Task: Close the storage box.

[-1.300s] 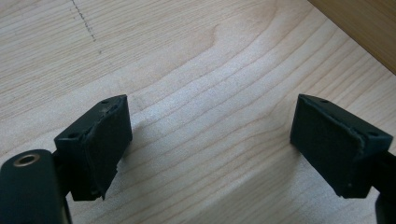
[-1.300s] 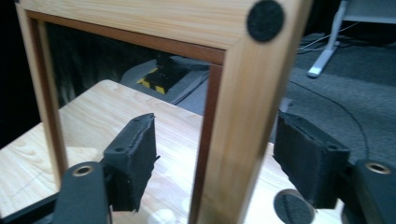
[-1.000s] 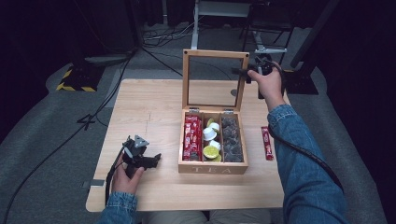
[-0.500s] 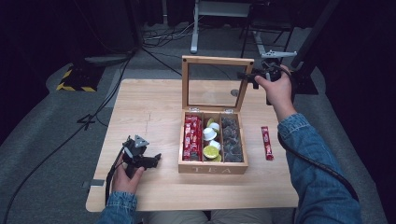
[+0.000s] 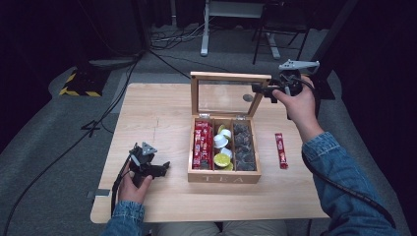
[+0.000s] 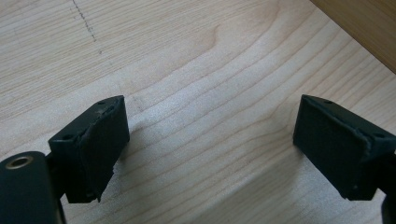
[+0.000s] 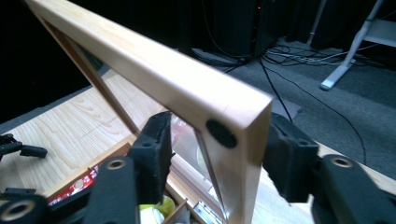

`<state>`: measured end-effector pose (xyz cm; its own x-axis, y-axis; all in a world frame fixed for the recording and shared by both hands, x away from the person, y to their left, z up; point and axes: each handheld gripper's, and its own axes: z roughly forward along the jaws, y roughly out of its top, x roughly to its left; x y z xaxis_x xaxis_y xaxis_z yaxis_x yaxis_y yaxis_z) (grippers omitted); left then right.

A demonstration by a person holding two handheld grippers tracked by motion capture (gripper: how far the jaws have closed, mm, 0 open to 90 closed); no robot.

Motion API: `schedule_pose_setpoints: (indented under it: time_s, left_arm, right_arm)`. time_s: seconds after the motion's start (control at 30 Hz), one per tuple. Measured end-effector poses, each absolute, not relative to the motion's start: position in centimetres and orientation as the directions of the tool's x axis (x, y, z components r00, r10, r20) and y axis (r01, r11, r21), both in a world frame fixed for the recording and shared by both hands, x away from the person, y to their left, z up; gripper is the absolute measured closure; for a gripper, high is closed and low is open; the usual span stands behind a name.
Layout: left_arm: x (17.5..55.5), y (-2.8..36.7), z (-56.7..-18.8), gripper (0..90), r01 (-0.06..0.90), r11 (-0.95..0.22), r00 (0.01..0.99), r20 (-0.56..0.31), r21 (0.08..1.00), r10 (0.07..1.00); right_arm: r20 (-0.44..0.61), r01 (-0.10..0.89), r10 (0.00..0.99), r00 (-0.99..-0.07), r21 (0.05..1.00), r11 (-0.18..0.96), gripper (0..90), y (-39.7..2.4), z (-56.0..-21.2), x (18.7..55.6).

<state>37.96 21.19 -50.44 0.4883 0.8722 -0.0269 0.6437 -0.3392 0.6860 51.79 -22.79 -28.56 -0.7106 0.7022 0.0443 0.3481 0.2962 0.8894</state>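
A wooden tea box (image 5: pixel 223 178) stands mid-table with its glass-paned lid (image 5: pixel 228 77) raised. It holds red sachets (image 5: pixel 201 145), round capsules (image 5: pixel 222 147) and dark pods (image 5: pixel 242 145). My right gripper (image 5: pixel 263 91) straddles the lid's top right corner. In the right gripper view the lid frame (image 7: pixel 177 88) stands between the jaws of the right gripper (image 7: pixel 219 140), and the left pad (image 7: pixel 156 147) is clear of it. These jaws have just been opening. My left gripper (image 5: pixel 162 167) rests on the table left of the box, and the left gripper (image 6: pixel 210 135) is open over bare wood.
A red stick sachet (image 5: pixel 281 150) lies on the table (image 5: pixel 157 108) right of the box. Cables (image 5: pixel 98 128) trail off the table's left side. A white stand (image 5: pixel 216 29) and dark equipment sit on the floor behind.
My right hand has shifted right and toward me at the lid's corner, and the lid's top edge has come forward with it. The left gripper has stayed still.
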Motion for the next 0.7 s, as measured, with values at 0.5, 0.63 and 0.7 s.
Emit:
schedule_pose_setpoints:
  time_s: [0.5,0.63,0.7]
  left_arm:
    - [38.1,21.1,-50.4,7.9,0.655,-0.331,0.473,-0.027,0.679,0.881]
    - [38.1,21.1,-50.5,7.8,0.655,-0.331,0.473,-0.027,0.680,0.881]
    - [38.1,21.1,-50.5,7.8,0.655,-0.331,0.473,-0.026,0.679,0.881]
  right_arm:
    - [0.043,0.380,0.706,-0.707,0.865,0.328,31.1,-23.3,-28.7,48.5]
    - [0.034,0.380,0.700,-0.714,0.858,0.346,31.1,-23.3,-28.9,47.6]
    - [0.028,0.377,0.696,-0.717,0.855,0.355,31.0,-23.3,-29.1,47.1]
